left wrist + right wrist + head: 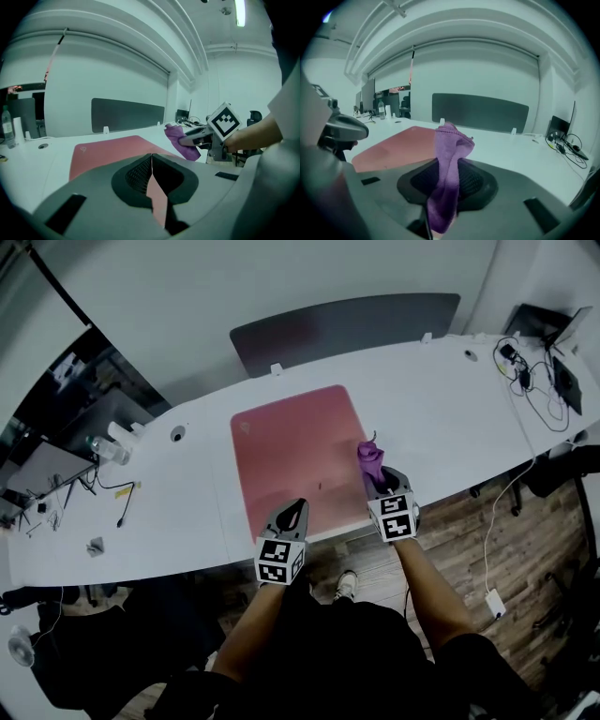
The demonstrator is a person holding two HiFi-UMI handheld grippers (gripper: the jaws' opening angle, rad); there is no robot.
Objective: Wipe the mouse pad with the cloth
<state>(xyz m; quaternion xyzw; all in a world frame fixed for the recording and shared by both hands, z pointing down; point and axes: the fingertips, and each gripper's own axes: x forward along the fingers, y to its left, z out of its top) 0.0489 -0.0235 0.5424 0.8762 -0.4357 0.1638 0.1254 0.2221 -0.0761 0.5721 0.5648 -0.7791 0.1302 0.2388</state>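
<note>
A pink mouse pad (pixel 298 454) lies flat on the white table (pixel 441 399); it also shows in the left gripper view (pixel 108 150) and the right gripper view (pixel 389 149). My right gripper (pixel 380 486) is shut on a purple cloth (pixel 368 459), holding it bunched upright over the pad's right edge. The cloth (pixel 447 173) stands between the jaws in the right gripper view and hangs from that gripper in the left gripper view (pixel 180 140). My left gripper (pixel 292 516) hovers at the pad's near edge, jaws closed together and empty (pixel 151 180).
A dark grey divider panel (pixel 347 326) runs along the table's far side. A water bottle (pixel 109 451) and cables (pixel 112 491) lie at the left. A laptop (pixel 553 324) with tangled cords (pixel 530 381) sits at the far right. The table's near edge borders wooden floor (pixel 469 521).
</note>
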